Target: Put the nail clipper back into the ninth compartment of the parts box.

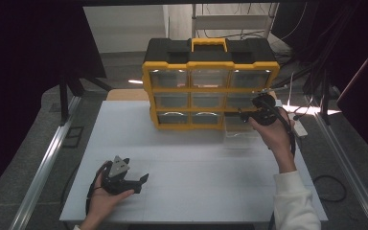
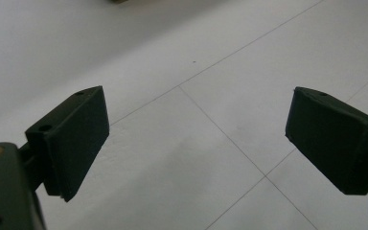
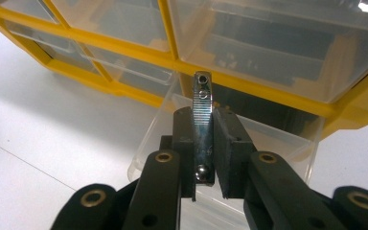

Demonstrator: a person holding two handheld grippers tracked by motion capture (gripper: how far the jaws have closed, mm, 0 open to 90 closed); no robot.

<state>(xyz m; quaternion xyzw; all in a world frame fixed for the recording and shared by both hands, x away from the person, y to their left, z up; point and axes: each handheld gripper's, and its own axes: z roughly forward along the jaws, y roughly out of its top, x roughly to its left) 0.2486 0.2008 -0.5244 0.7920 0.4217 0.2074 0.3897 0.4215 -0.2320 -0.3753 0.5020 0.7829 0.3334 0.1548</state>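
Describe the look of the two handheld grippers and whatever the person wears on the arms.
Both grippers are black. The left gripper carries a grey three-cornered plate on top and ends in flat, blocky rectangular pads with small holes. The right gripper has brass-ringed bolt holes along its finger links, and a black cable trails from it. The right forearm wears a white sleeve.

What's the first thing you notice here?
A big yellow-and-black drawer box stands at the table's far edge, its bottom-right clear drawer pulled out. Above that drawer the right claw pinches a shiny metal nail clipper. The left claw rests open near the front.
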